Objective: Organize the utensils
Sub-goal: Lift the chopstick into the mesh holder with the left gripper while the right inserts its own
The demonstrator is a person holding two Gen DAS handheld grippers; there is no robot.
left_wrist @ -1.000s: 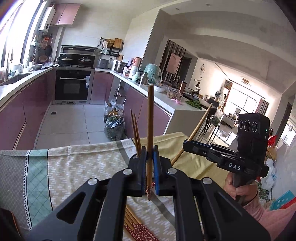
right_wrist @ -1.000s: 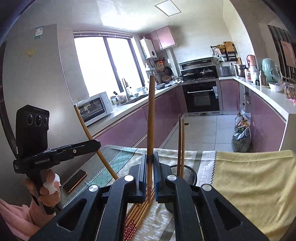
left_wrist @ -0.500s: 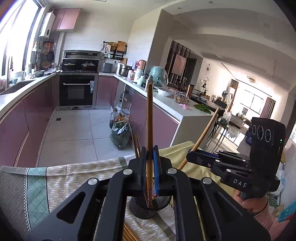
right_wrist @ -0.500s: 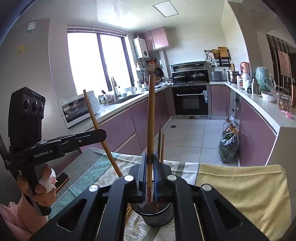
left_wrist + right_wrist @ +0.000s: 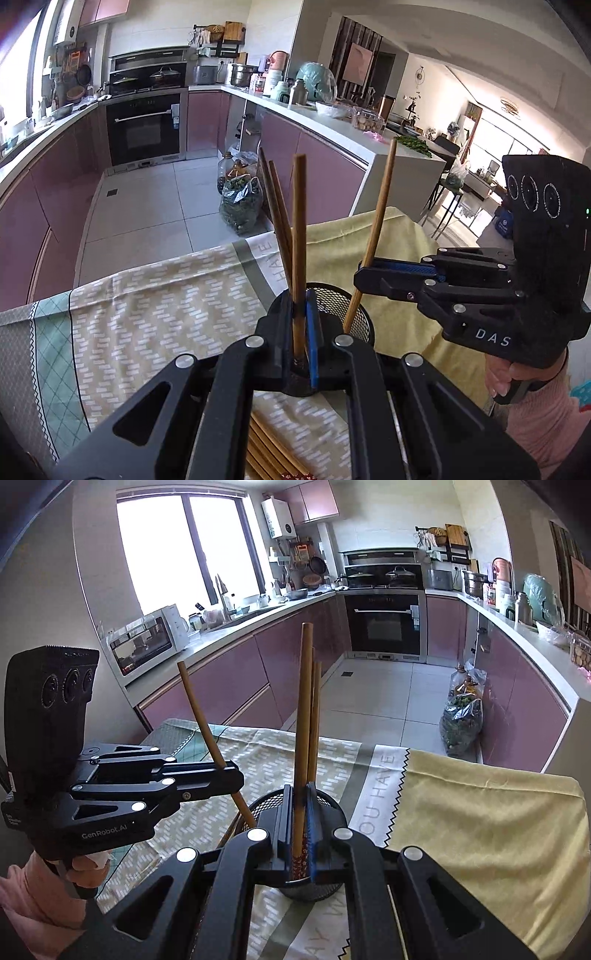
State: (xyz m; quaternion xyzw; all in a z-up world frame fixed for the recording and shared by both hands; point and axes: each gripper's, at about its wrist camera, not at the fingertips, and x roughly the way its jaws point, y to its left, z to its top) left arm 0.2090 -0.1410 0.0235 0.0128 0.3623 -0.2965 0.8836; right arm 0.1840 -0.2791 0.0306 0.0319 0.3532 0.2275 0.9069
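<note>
Now both claws pinch closed low on stiff, light wooden chopsticks: your left gripper [image 5: 301,332] holds one chopstick [image 5: 298,236], your right gripper [image 5: 299,834] another chopstick [image 5: 303,716], above the black mesh cup [image 5: 332,805]; keep gripping low.

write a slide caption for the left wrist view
Left gripper and right gripper each lower a chopstick into the mesh holder.

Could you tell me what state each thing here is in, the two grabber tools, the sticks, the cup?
Left gripper: shut on a brown wooden chopstick, upright.
Right gripper: shut on a second brown wooden chopstick, upright.
Black wire-mesh round holder: upright on the patterned tablecloth, two chopsticks standing in it.
Loose wooden chopsticks: lying flat on the cloth.
</note>
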